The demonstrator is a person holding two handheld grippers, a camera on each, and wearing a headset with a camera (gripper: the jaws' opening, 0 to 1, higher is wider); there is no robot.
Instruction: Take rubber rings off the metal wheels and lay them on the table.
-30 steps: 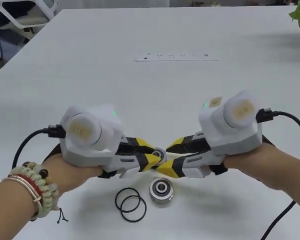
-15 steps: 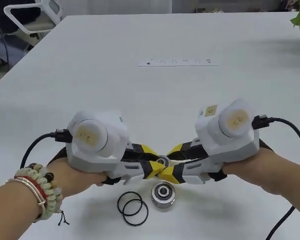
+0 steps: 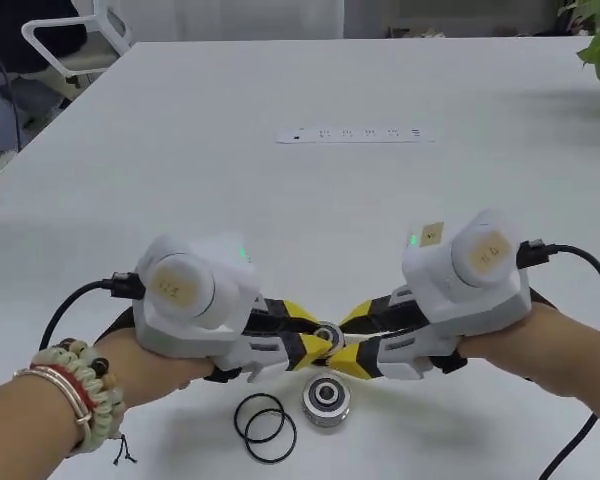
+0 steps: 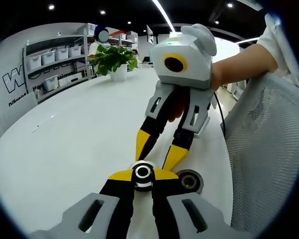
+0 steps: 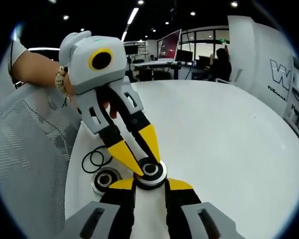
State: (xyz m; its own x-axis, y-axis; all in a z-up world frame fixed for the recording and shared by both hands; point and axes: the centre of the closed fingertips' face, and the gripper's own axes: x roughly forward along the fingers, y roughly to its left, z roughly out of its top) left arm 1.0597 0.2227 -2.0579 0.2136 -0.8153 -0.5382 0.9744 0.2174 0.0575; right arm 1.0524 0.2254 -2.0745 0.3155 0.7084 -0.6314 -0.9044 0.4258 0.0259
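Wheel (image 3: 327,335) hung between left gripper (image 3: 305,347) and right gripper (image 3: 350,350), both jaws narrow on it.
An uneven pull could have dropped it onto second wheel (image 3: 326,397) at 6 o'clock.

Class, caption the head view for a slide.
Left tool and right tool grip one metal wheel; two rubber rings and another wheel lie nearby.

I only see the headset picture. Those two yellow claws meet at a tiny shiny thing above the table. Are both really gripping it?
Observer: Yes. Each gripper view shows its own jaws closed on either side of the held wheel, left gripper and right gripper alike.
Visitor: And the green leaves in the far corner?
Observer: A potted plant in a white pot, standing on the table.
Visitor: Anything beside the person?
Observer: A mesh chair back, beside the table's edge.
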